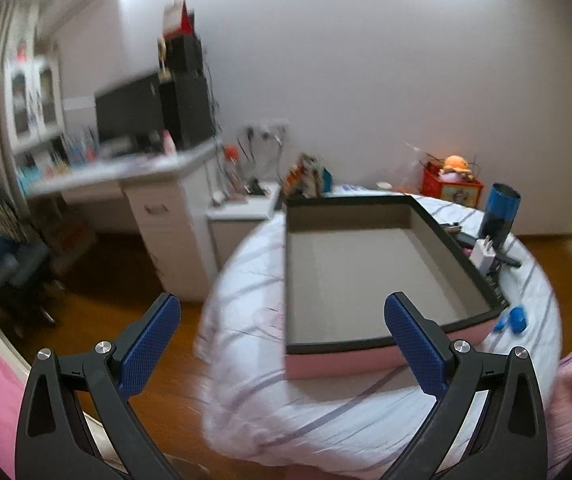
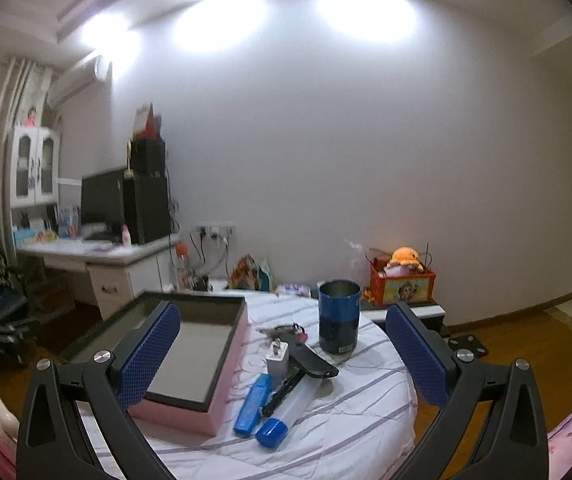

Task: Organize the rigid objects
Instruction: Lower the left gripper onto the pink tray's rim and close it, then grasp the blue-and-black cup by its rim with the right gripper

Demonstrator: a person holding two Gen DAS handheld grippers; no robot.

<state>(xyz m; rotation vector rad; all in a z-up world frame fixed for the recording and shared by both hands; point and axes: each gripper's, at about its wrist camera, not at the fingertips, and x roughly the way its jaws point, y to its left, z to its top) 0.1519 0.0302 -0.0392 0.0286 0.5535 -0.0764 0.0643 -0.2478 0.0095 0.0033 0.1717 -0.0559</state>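
left gripper [image 1: 282, 334] spread wide, empty, low in the frame over the near edge of the pink box [image 1: 370, 280], centre on the striped bedsheet [image 1: 246, 280]. right gripper [image 2: 282, 350] wide too, empty. in that view, left to right: pink box, blue marker [image 2: 252, 404], white charger [image 2: 277, 358], black knife [image 2: 310, 360], blue tumbler [image 2: 339, 316] upright at centre.
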